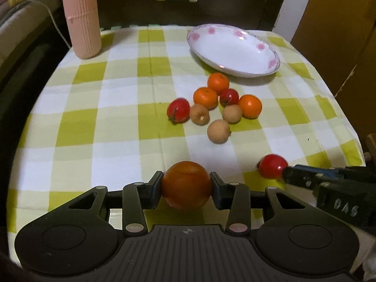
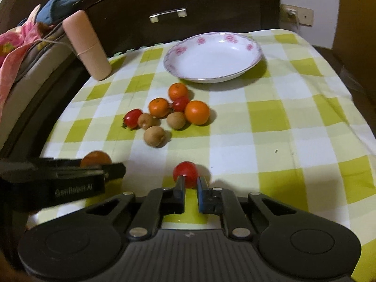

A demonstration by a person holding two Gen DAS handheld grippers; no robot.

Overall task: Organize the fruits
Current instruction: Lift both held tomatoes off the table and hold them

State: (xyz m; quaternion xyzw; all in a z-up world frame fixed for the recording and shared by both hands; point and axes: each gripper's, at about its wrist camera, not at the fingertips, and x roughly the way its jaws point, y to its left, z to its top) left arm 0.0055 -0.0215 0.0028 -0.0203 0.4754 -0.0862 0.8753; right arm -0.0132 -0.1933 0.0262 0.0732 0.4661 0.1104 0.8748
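The orange (image 1: 186, 184) sits pinched in the left gripper (image 1: 186, 185); the red tomato (image 2: 185, 174) is nipped at the tips of the right gripper (image 2: 190, 183). The rest of the fruit pile (image 2: 164, 115) lies at 12 o'clock, the empty plate (image 2: 244, 70) beyond at 1. Carry both level, grip steady, and release low over the plate

Both wrist cams low over near table (image 1: 117, 141) edge, angled down-forward past own tongs. Left sits left of right. Shared: fruit cluster (image 2: 169, 115), plate (image 1: 232, 49), drawer behind.
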